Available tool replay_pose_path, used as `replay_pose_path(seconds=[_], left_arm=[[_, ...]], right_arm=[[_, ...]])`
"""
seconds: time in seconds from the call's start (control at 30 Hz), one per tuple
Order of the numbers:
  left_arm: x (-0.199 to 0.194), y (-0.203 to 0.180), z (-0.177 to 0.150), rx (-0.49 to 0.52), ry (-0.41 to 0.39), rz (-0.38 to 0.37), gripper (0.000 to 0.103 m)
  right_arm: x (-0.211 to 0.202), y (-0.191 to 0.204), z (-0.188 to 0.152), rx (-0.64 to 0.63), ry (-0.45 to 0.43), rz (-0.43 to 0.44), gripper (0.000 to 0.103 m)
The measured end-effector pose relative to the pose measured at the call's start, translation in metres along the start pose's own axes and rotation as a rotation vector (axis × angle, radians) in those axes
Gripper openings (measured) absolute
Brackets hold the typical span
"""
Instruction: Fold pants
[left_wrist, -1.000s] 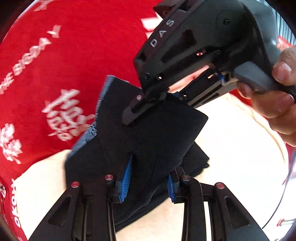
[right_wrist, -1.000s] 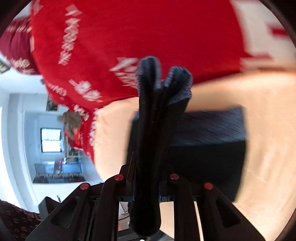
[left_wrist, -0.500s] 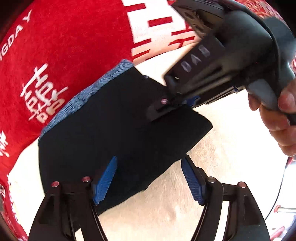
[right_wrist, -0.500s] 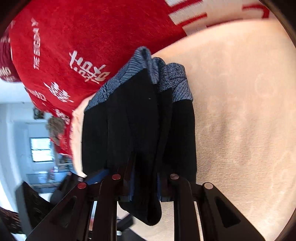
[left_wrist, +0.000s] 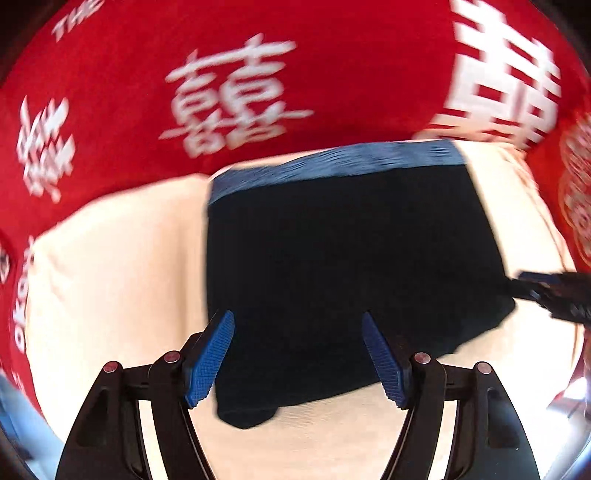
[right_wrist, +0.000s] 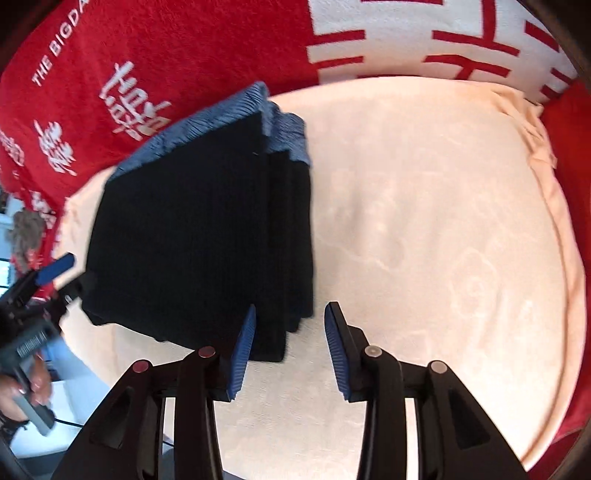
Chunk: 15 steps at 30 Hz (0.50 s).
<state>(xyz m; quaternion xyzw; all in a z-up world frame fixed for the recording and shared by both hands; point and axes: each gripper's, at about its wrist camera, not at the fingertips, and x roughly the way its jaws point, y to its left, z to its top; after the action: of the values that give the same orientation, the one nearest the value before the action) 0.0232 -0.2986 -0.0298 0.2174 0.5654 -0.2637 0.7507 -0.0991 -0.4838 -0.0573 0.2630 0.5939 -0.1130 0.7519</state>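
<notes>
The folded pants (left_wrist: 351, 266) lie flat on the cream cloth (right_wrist: 424, 221), below the left gripper (left_wrist: 297, 354), released, and the right gripper (right_wrist: 290, 347), whose empty jaws are opening.

folded pants (left_wrist: 343, 258) on cloth (left_wrist: 110, 277), blanket (left_wrist: 147, 74) behind

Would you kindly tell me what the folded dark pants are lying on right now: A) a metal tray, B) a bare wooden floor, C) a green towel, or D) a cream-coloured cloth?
D: both wrist views show the folded pants flat on the cream-coloured cloth, which itself lies over a red blanket with white lettering.
</notes>
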Motion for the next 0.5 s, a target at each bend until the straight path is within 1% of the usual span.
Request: replay_pose_path(seconds=[0.03, 0.1, 0.13, 0.17, 0.2, 0.27, 0.33, 0.4, 0.5], left_arm=[[0.006, 0.008, -0.004, -0.016, 0.016, 0.007, 0.073], [0.021, 0.018, -0.008, -0.031, 0.055, -0.009, 0.074], [0.026, 0.021, -0.012, -0.042, 0.064, -0.010, 0.078], [0.030, 0.023, -0.015, -0.056, 0.064, -0.014, 0.084], [0.031, 0.025, -0.017, -0.066, 0.063, -0.031, 0.085], [0.034, 0.029, -0.020, -0.078, 0.062, -0.038, 0.088], [0.036, 0.033, -0.021, -0.096, 0.069, -0.052, 0.088], [0.037, 0.035, -0.022, -0.102, 0.069, -0.060, 0.088], [0.037, 0.035, -0.023, -0.101, 0.065, -0.065, 0.088]], right_arm=[[-0.001, 0.000, -0.001, 0.006, -0.002, -0.012, 0.042], [-0.006, 0.000, -0.004, 0.024, -0.008, -0.037, 0.042], [-0.009, 0.001, -0.005, 0.032, -0.015, -0.056, 0.042], [-0.013, 0.002, -0.006, 0.037, -0.024, -0.059, 0.042], [-0.019, 0.004, -0.007, 0.041, -0.041, -0.047, 0.041], [-0.033, 0.013, -0.009, 0.037, -0.084, 0.005, 0.032], [-0.038, 0.025, -0.007, 0.017, -0.106, 0.046, 0.031], [-0.035, 0.038, -0.003, -0.009, -0.097, 0.062, 0.031], [-0.011, 0.054, 0.003, -0.044, -0.035, 0.041, 0.031]])
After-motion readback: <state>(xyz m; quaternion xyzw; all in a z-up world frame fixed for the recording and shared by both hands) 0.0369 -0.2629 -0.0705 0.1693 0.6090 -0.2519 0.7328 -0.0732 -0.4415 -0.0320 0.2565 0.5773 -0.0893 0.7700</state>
